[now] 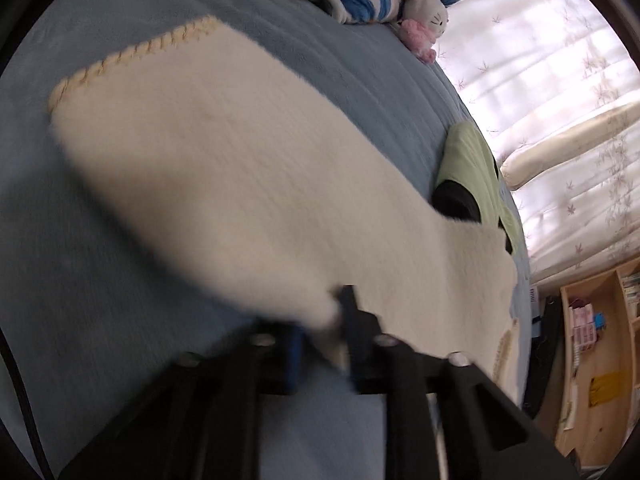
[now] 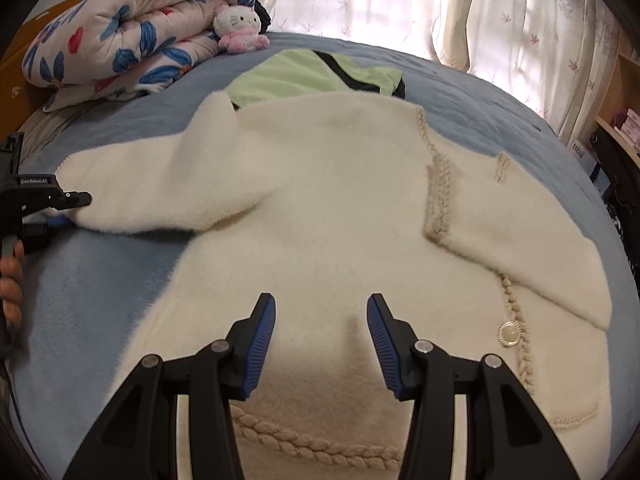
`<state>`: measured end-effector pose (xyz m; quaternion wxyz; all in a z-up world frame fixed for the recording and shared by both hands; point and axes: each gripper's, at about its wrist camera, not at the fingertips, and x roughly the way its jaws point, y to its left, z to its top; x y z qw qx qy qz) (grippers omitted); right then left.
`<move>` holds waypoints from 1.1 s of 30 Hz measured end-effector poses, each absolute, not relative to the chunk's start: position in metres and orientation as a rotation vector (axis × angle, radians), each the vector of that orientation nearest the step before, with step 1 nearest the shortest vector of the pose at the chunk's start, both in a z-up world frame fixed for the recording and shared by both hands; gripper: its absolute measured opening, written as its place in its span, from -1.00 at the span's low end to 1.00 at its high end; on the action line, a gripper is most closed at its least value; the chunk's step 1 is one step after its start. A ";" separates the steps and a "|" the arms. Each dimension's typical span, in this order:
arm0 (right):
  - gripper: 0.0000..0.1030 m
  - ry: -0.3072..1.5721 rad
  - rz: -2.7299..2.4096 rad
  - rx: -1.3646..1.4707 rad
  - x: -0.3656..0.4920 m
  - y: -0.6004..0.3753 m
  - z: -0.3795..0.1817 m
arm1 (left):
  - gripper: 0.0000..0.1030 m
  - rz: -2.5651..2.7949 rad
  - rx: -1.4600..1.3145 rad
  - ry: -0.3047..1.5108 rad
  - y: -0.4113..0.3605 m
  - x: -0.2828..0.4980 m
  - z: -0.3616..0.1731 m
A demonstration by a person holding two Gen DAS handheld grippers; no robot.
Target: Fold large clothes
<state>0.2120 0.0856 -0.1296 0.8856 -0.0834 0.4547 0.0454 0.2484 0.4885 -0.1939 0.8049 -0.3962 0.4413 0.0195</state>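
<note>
Right tongs (image 2: 321,340): we hold them wide apart, gripping nothing, over the fluffy cream cardigan (image 2: 340,208).
Left tongs (image 1: 322,332): we pinch its sleeve (image 1: 224,160) above the blue bed (image 2: 100,280).

cream fleece jacket (image 2: 320,208) | spread flat on bed | left sleeve (image 1: 240,168) seemingly lifted

This is a home bedroom: a bed (image 2: 100,280) under a blue cover carries a rolled floral quilt (image 2: 120,36) and a plush kitten toy (image 2: 240,28), leaf-patterned curtains (image 2: 400,4) hang behind, and wooden shelves (image 1: 592,344) hold boxes.
</note>
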 end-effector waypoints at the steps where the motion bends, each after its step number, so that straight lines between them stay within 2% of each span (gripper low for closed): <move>1: -0.07 0.953 0.092 -0.166 0.213 0.084 -0.132 | -0.82 0.054 -0.802 0.933 0.484 0.248 -0.189; 6: -0.07 0.962 0.069 -0.105 0.215 0.064 -0.132 | -0.87 0.131 -0.354 0.803 0.412 0.245 -0.120; 10: -0.07 0.925 0.028 -0.049 0.210 0.036 -0.117 | -0.87 -0.010 -0.124 0.676 0.321 0.238 -0.060; 13: -0.07 0.889 -0.022 0.008 0.202 0.003 -0.102 | -0.86 -0.158 -0.011 0.636 0.240 0.234 -0.040; 17: -0.07 0.868 -0.089 0.070 0.193 -0.045 -0.091 | -0.80 -0.338 0.030 0.734 0.158 0.231 -0.060; 22: -0.07 0.887 -0.142 0.125 0.180 -0.096 -0.091 | -0.71 -0.439 0.047 0.957 0.091 0.234 -0.123; 26: -0.07 0.888 -0.114 0.168 0.173 -0.115 -0.091 | -0.44 -0.420 0.031 1.024 0.085 0.227 -0.146; 31: -0.07 0.897 -0.033 0.223 0.176 -0.114 -0.091 | -0.28 -0.468 -0.062 1.026 0.104 0.213 -0.133; 33: -0.07 0.900 0.018 0.232 0.178 -0.106 -0.090 | -0.13 -0.486 -0.081 1.011 0.106 0.202 -0.123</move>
